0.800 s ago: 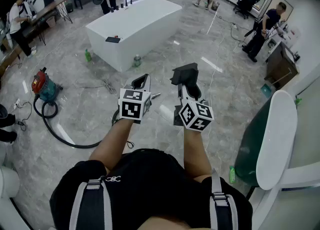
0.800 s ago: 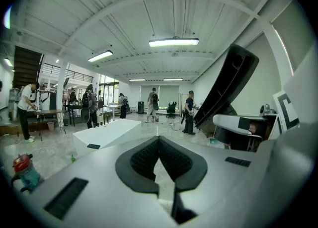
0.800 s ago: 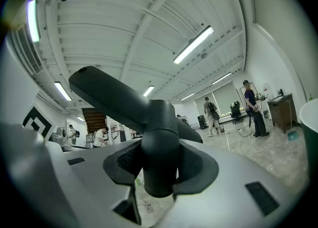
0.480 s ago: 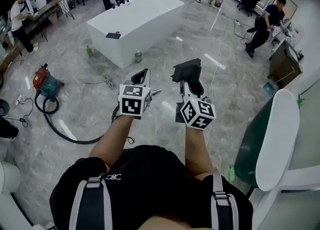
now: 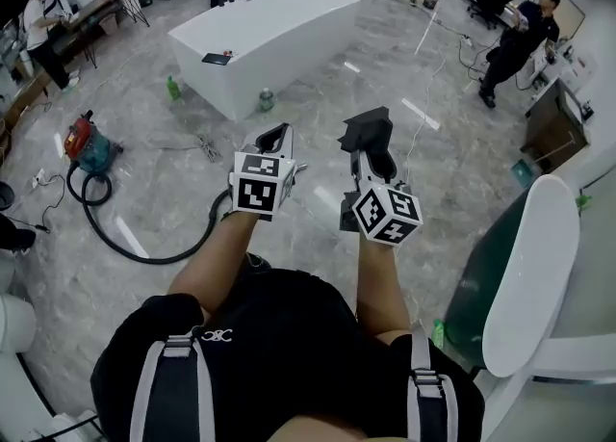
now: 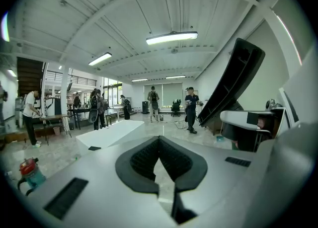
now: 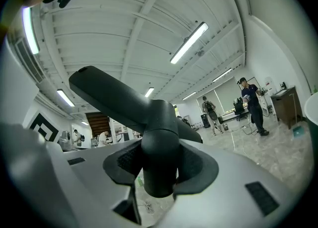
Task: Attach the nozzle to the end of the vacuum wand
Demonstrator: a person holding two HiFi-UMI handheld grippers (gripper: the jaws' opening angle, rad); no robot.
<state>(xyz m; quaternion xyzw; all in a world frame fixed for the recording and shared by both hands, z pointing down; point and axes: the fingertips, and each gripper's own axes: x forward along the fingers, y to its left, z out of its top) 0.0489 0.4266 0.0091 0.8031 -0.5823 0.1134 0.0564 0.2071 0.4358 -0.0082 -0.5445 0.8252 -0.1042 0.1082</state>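
While the person stands over the grey marble floor [image 5: 154,190] with both forearms stretched forward, the right gripper [image 7: 158,170] is clamped on the black nozzle [image 7: 117,95]. Its jaws stand wide because the nozzle's round neck fills the gap between them, with the ribbed pads pressing on either side of it. The neck points towards the camera and a little downward. Beyond the jaws the flat, broad head of the nozzle spreads up and away to the left.

From the head view the nozzle sits at the front of that gripper, raised above the floor and well in front of the person's body. It is just to the right of the left gripper [image 5: 273,137] and not touching it. In the left gripper view the same nozzle shows as a long dark shape leaning at the right edge.

The left gripper is fully closed. Its two dark pads meet at their tips, and nothing shows between them in its own view but the floor beyond.

A red and teal vacuum cleaner [image 5: 83,146] stands far to the left on the floor. Its black hose [image 5: 144,252] curves across the tiles towards the left forearm, where its near end passes out of sight. A long white counter [image 5: 279,36] stands farther ahead.
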